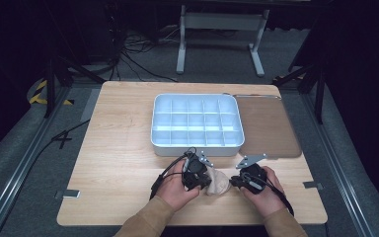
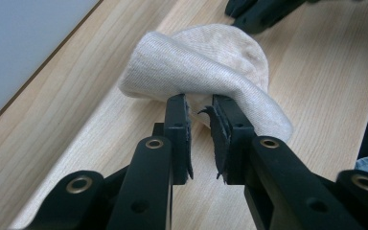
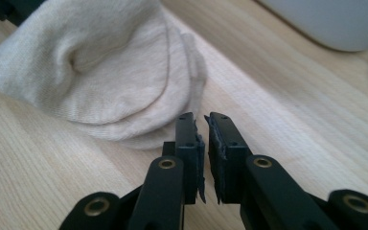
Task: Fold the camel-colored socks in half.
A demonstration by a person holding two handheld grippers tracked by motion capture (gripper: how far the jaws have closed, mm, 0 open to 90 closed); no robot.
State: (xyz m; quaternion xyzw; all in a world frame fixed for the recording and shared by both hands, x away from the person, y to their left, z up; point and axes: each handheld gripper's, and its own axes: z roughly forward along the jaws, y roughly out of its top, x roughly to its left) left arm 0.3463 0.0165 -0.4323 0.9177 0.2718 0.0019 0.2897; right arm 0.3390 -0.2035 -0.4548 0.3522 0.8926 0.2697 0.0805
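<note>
A beige knit cloth [image 1: 217,183] lies bunched on the wooden table [image 1: 118,148], directly between the two tools. The left tool [image 2: 201,104] has its jaws drawn close with a narrow gap, their tips at the near edge of the cloth [image 2: 206,67]; a thin fold of fabric appears to sit between the tips, though whether they actually clamp it I cannot tell. The right tool [image 3: 200,120] has its jaws nearly together with a thin slit between them, holding nothing; its tips sit just beside the rounded edge of the cloth [image 3: 110,81], apart from it and low over the table. In the high view the left tool [image 1: 208,180] meets the cloth from one side and the right tool [image 1: 233,181] comes in from the opposite side, each held in a hand. Beyond both tools stands a white compartment tray [image 1: 197,146], with a brown mat [image 1: 269,128] touching its side, beyond the right tool.
</note>
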